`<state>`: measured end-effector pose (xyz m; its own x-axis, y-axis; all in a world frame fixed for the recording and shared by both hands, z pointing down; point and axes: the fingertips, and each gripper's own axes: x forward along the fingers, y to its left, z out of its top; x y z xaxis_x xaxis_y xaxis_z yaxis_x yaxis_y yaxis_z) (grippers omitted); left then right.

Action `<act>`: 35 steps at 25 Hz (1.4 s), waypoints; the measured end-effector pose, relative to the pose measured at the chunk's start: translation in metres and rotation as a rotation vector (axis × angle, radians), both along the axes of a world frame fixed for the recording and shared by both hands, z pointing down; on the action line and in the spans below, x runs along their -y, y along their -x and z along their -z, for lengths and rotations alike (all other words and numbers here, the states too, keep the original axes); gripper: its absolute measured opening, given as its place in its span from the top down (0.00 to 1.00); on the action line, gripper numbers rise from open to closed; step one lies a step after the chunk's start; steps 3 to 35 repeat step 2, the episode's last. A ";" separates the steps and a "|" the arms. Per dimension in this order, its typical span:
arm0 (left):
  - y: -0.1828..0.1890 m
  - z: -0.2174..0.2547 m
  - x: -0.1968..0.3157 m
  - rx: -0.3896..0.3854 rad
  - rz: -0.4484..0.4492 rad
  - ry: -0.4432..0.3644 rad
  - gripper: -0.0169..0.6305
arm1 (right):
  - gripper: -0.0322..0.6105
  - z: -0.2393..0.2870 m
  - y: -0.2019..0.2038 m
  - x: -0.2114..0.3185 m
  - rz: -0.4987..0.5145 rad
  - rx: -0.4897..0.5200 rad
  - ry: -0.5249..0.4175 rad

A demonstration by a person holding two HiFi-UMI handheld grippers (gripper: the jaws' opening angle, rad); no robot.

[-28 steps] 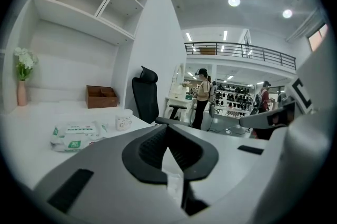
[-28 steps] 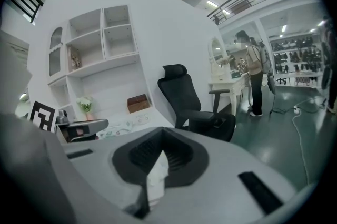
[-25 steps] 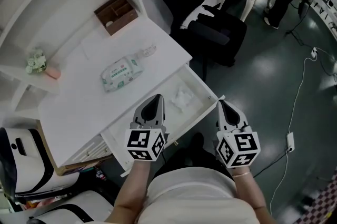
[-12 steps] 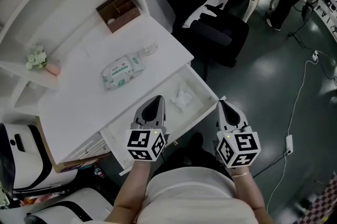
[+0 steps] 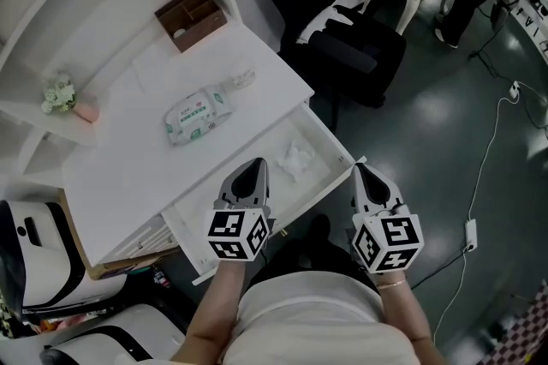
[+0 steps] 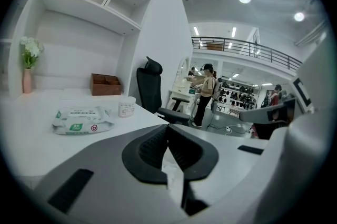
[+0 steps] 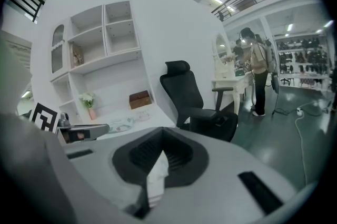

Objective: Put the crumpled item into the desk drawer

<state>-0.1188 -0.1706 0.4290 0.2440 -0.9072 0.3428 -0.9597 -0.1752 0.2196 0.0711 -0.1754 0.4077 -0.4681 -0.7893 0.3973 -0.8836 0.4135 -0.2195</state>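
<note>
Both tongs shut & empty, near your waist: L tongs (image 5: 252, 170) at the drawer (image 5: 324, 189) front, R tongs (image 5: 363, 177) off its 3 o'clock corner. Crumpled item (image 5: 297, 159) lies in the open drawer, 1 o'clock of L tongs. Wipes pack (image 5: 199, 116) on tabletop (image 5: 128, 175) at 11; wooden box (image 5: 191, 18) beyond.

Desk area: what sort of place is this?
Probably a mock home office inside a showroom or lab hall: a white desk with its drawer open, a black office chair, and a mezzanine railing beyond.
</note>
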 end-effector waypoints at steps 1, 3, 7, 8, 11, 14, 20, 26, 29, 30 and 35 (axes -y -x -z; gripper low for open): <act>-0.001 -0.002 0.000 0.000 0.002 0.005 0.98 | 0.95 0.000 -0.001 0.000 0.001 -0.001 0.001; -0.001 -0.003 0.001 0.001 0.003 0.010 0.98 | 0.95 -0.001 -0.002 0.000 0.003 -0.001 0.003; -0.001 -0.003 0.001 0.001 0.003 0.010 0.98 | 0.95 -0.001 -0.002 0.000 0.003 -0.001 0.003; -0.001 -0.003 0.001 0.001 0.003 0.010 0.98 | 0.95 -0.001 -0.002 0.000 0.003 -0.001 0.003; -0.001 -0.003 0.001 0.001 0.003 0.010 0.98 | 0.95 -0.001 -0.002 0.000 0.003 -0.001 0.003; -0.001 -0.003 0.001 0.001 0.003 0.010 0.98 | 0.95 -0.001 -0.002 0.000 0.003 -0.001 0.003; -0.001 -0.003 0.001 0.001 0.003 0.010 0.98 | 0.95 -0.001 -0.002 0.000 0.003 -0.001 0.003; -0.001 -0.003 0.001 0.001 0.003 0.010 0.98 | 0.95 -0.001 -0.002 0.000 0.003 -0.001 0.003; -0.001 -0.003 0.001 0.001 0.003 0.010 0.98 | 0.95 -0.001 -0.002 0.000 0.003 -0.001 0.003; -0.001 -0.003 0.001 0.001 0.003 0.010 0.98 | 0.95 -0.001 -0.002 0.000 0.003 -0.001 0.003; -0.001 -0.003 0.001 0.001 0.003 0.010 0.98 | 0.95 -0.001 -0.002 0.000 0.003 -0.001 0.003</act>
